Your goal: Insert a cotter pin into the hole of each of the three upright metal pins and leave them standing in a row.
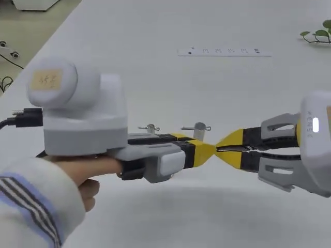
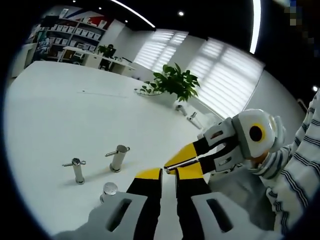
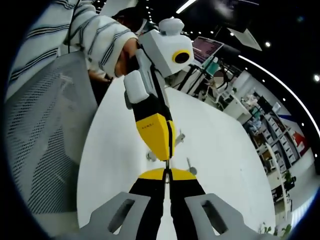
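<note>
Two upright metal pins [image 1: 150, 127] [image 1: 200, 127] stand on the white table, each with a cotter pin through its top. In the left gripper view they appear as the two farther pins [image 2: 77, 169] [image 2: 118, 157], and a third pin [image 2: 109, 190] with a bare top stands closest. My left gripper [image 1: 211, 150] and right gripper [image 1: 220, 149] meet tip to tip above the table in front of the pins. Both are shut. A thin cotter pin [image 3: 168, 165] spans between the two sets of tips.
A white power strip [image 1: 225, 51] lies far back on the table. A potted plant [image 1: 318, 35] stands at the far right edge. Cables [image 1: 8, 57] lie off the table's left side. The bare tabletop [image 1: 170, 217] stretches in front of me.
</note>
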